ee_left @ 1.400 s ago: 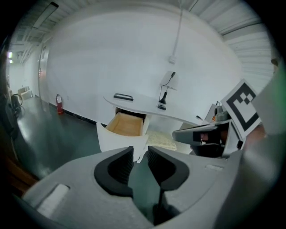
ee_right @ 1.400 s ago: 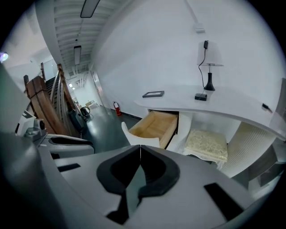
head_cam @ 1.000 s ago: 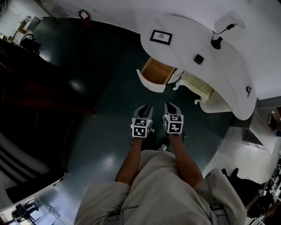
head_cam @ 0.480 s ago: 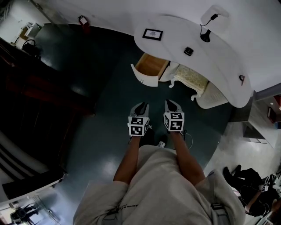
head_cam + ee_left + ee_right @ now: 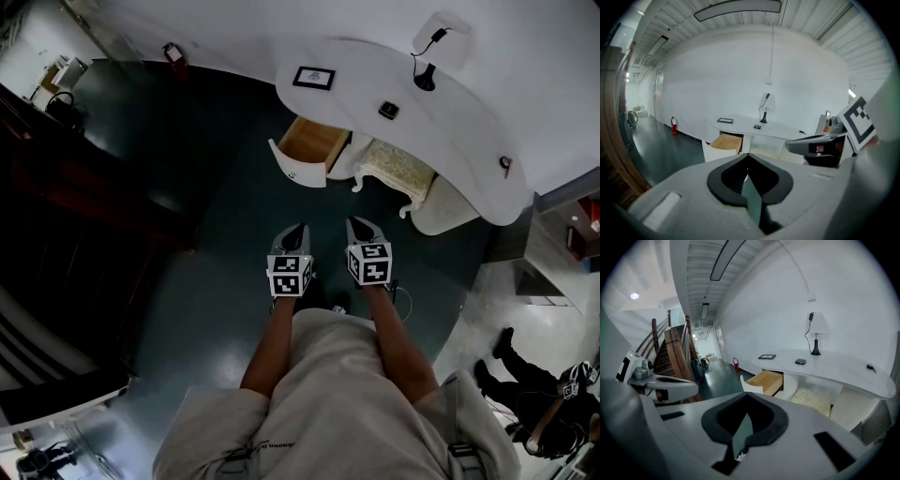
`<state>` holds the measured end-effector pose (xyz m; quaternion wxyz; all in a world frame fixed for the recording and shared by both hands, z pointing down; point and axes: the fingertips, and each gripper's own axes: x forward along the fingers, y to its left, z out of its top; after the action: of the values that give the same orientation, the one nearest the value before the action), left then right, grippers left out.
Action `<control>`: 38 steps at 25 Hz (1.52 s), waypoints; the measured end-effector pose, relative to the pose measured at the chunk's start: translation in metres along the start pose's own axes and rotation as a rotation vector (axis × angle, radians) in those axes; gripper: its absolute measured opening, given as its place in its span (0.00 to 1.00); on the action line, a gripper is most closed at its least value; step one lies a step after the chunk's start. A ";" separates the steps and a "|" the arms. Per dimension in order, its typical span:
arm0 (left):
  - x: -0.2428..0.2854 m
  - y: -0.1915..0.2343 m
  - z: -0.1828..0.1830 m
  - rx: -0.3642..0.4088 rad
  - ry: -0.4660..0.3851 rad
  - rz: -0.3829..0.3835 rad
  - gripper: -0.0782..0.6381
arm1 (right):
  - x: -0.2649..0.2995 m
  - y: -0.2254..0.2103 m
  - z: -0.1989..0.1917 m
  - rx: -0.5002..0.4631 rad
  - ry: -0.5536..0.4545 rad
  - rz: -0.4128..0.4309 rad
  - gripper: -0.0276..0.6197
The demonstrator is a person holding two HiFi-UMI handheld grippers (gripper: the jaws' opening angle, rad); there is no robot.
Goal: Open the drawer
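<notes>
Though distant, drawer (image 5: 309,145) open, seemingly empty

I find no word or number I can read. The cubes (image 5: 289,274) on my left claw (image 5: 294,232) and right claw (image 5: 357,227) bear only black-and-white square patterns. The frame (image 5: 312,78) on the desk (image 5: 450,122) may hold print, too small to tell.

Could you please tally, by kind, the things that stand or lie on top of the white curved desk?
Black-framed rectangular picture: 1
Small dark square box: 1
Black-stemmed desk lamp with a cable: 1
Small dark item near the desk's right end, too small to identify: 1
Total: 4
</notes>
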<state>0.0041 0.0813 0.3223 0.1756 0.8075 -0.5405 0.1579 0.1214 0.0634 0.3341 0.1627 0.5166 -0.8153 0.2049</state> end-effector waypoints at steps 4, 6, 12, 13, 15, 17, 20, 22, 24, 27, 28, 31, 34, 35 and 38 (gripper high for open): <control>0.005 -0.003 -0.002 -0.006 0.009 0.004 0.12 | 0.004 -0.007 -0.003 0.062 0.005 0.012 0.07; 0.004 -0.002 -0.004 -0.008 0.018 0.004 0.12 | 0.004 -0.006 -0.007 0.085 0.016 0.020 0.07; 0.003 -0.002 0.000 -0.012 0.023 -0.001 0.12 | 0.004 -0.001 -0.006 0.079 0.021 0.031 0.07; 0.003 -0.003 -0.001 -0.015 0.025 -0.002 0.12 | 0.004 -0.002 -0.006 0.076 0.024 0.032 0.07; 0.004 -0.007 -0.003 -0.022 0.024 -0.006 0.12 | 0.000 -0.006 -0.009 0.077 0.033 0.029 0.07; 0.002 -0.006 0.000 -0.027 0.013 -0.009 0.12 | -0.002 -0.006 -0.010 0.085 0.032 0.029 0.07; -0.001 -0.001 0.007 -0.022 -0.009 0.000 0.12 | -0.003 -0.005 -0.008 0.079 0.021 0.032 0.07; 0.000 -0.004 0.009 -0.014 -0.013 -0.002 0.12 | -0.004 -0.009 -0.007 0.081 0.016 0.030 0.07; 0.001 -0.009 0.009 -0.004 -0.007 -0.010 0.12 | -0.007 -0.011 -0.006 0.091 0.013 0.028 0.07; 0.001 -0.014 0.009 0.003 0.001 -0.019 0.12 | -0.010 -0.013 -0.007 0.095 0.012 0.024 0.07; 0.002 -0.015 0.008 0.004 0.003 -0.021 0.12 | -0.010 -0.013 -0.007 0.094 0.011 0.025 0.07; 0.003 -0.020 0.007 0.012 0.006 -0.026 0.12 | -0.010 -0.014 -0.009 0.091 0.009 0.030 0.07; 0.004 -0.023 0.004 0.009 0.006 -0.026 0.12 | -0.012 -0.016 -0.014 0.086 0.014 0.030 0.07; 0.004 -0.024 0.003 0.008 0.005 -0.023 0.12 | -0.013 -0.017 -0.015 0.085 0.015 0.030 0.07; 0.003 -0.022 0.003 0.008 -0.003 -0.009 0.12 | -0.014 -0.021 -0.015 0.088 0.011 0.031 0.07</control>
<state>0.0262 0.0851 0.3183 0.1724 0.8109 -0.5365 0.1579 0.1466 0.0738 0.3442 0.1413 0.5096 -0.8123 0.2459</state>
